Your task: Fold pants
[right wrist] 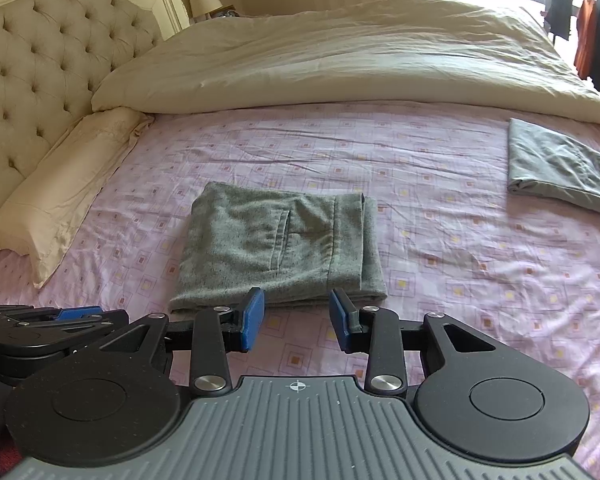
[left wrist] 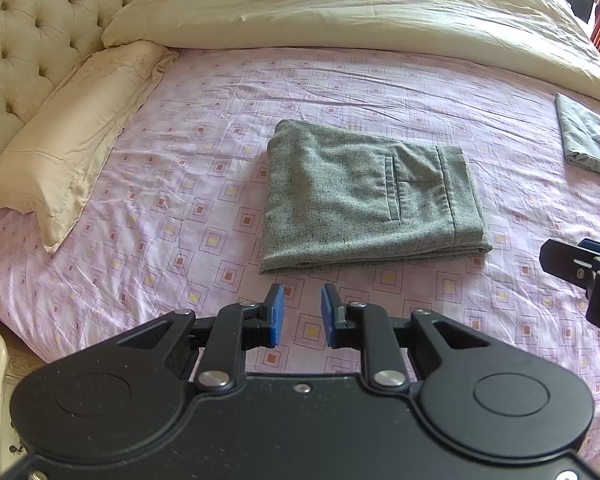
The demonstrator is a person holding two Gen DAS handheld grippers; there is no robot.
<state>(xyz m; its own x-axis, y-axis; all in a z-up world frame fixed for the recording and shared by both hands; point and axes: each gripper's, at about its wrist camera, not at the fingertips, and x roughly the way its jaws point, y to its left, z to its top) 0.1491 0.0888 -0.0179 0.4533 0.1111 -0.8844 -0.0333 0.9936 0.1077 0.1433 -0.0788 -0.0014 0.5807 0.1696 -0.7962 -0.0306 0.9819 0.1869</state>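
Note:
Grey wool pants (left wrist: 368, 196) lie folded into a flat rectangle on the pink patterned bed sheet (left wrist: 180, 184), back pocket facing up. They also show in the right wrist view (right wrist: 276, 244). My left gripper (left wrist: 302, 300) is open and empty, hovering just in front of the pants' near edge. My right gripper (right wrist: 297, 304) is open and empty, also just short of the near edge. The right gripper's side shows in the left wrist view (left wrist: 584, 276), and the left gripper shows at the left of the right wrist view (right wrist: 48, 328).
A second folded grey garment (right wrist: 560, 172) lies at the right of the bed. A cream duvet (right wrist: 340, 52) is piled along the back, a cream pillow (left wrist: 72, 128) lies at the left by the tufted headboard (right wrist: 48, 40). Clothes hang by the window (right wrist: 592, 36).

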